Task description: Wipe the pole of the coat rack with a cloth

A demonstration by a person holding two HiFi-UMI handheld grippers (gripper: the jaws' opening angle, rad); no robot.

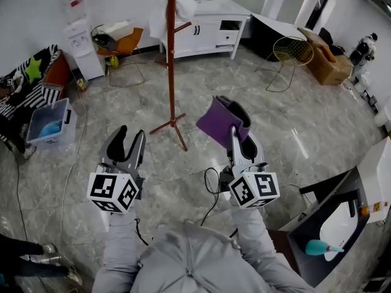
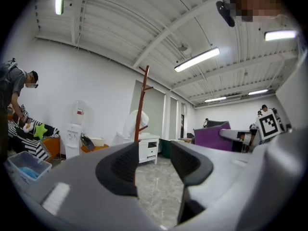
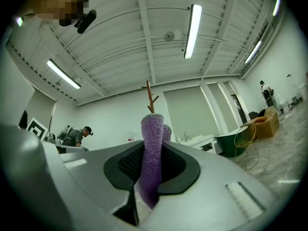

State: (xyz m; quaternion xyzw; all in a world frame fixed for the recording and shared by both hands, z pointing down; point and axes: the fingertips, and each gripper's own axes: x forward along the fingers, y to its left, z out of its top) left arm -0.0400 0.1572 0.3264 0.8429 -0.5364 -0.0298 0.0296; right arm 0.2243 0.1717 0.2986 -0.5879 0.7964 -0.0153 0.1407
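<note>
The coat rack's dark red pole (image 1: 171, 47) stands upright on splayed feet in the middle of the tiled floor, ahead of both grippers. Its branched top (image 3: 150, 96) shows behind the cloth in the right gripper view, and the pole (image 2: 142, 102) rises beyond the left jaws. My right gripper (image 1: 235, 126) is shut on a purple cloth (image 1: 220, 123), which stands folded between the pads (image 3: 152, 162). My left gripper (image 1: 125, 143) is open with nothing in it, its jaws (image 2: 153, 165) apart. Neither gripper touches the pole.
A white cabinet (image 1: 211, 26) stands behind the rack, with a water dispenser (image 1: 79, 32) at the left. A clear bin (image 1: 50, 122) sits on the floor at left. A wire chair (image 1: 292, 54) and a cardboard box (image 1: 327, 63) are at right. A person (image 2: 12, 90) stands left.
</note>
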